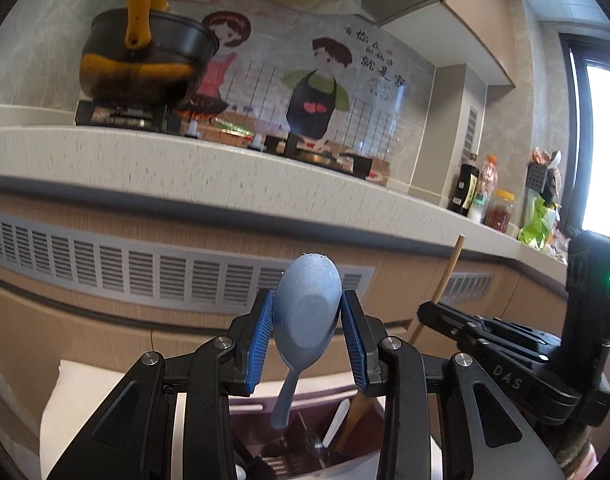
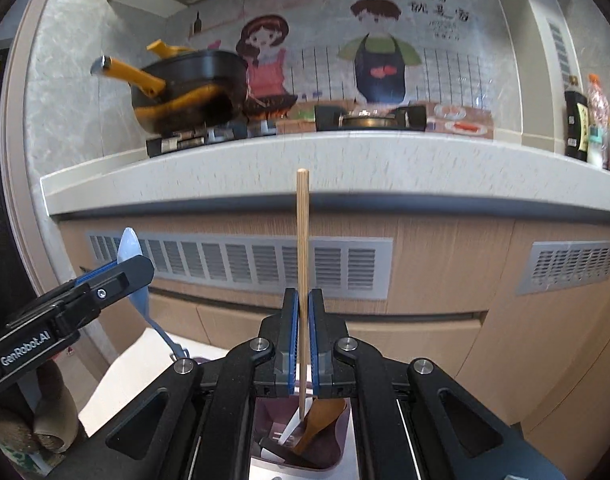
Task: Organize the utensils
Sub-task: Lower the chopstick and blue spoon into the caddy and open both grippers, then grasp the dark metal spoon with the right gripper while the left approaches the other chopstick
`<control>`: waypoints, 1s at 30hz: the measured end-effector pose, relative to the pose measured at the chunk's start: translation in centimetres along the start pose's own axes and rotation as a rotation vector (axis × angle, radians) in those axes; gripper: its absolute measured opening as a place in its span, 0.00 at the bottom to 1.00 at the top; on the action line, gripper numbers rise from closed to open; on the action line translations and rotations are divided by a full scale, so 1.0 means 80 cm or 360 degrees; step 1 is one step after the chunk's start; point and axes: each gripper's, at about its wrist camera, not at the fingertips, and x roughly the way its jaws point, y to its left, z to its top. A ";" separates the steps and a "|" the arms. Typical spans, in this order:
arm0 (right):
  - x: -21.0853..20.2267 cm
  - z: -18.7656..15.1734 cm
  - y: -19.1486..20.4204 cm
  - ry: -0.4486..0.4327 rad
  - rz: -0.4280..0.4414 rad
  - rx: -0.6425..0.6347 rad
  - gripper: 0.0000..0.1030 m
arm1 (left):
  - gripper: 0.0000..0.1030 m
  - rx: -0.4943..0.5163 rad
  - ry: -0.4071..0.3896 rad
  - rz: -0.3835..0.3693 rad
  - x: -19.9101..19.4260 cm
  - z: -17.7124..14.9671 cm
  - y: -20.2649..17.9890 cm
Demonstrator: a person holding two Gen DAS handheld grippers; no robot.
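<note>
Standing upright between right tongs (image 2: 303,336): chopstick (image 2: 303,240).

"GenRobot.AI" on left claw (image 2: 125,276); "DAS" on right claw (image 1: 437,312)

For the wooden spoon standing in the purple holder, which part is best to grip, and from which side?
Probably the upper handle of the wooden spoon, approached from above. It leans in the purple holder with the bowl down, so the handle is the free part. Both claws are occupied now: the left claw holds the blue spoon, the right claw a chopstick.
</note>
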 end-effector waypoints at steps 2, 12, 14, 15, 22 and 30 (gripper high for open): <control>0.009 -0.009 0.002 0.0041 0.0009 -0.0009 0.04 | 0.35 -0.0004 0.0036 -0.0003 0.007 -0.008 0.002; 0.049 -0.063 0.010 0.0285 0.0038 -0.0038 0.05 | 0.35 -0.0055 0.0283 0.0017 0.050 -0.065 0.014; 0.057 -0.074 0.009 0.0338 0.0039 -0.0040 0.05 | 0.38 -0.0067 0.0346 0.0025 0.059 -0.077 0.017; 0.062 -0.080 0.010 0.0372 0.0041 -0.0050 0.05 | 0.41 -0.0074 0.0376 0.0024 0.063 -0.081 0.017; 0.052 -0.095 0.012 0.0423 -0.0043 -0.0119 0.30 | 0.57 -0.0119 0.0378 0.0048 0.042 -0.083 0.023; -0.018 -0.100 0.021 0.0320 -0.0153 -0.0183 0.75 | 0.69 -0.0179 0.0375 0.0300 -0.031 -0.085 0.053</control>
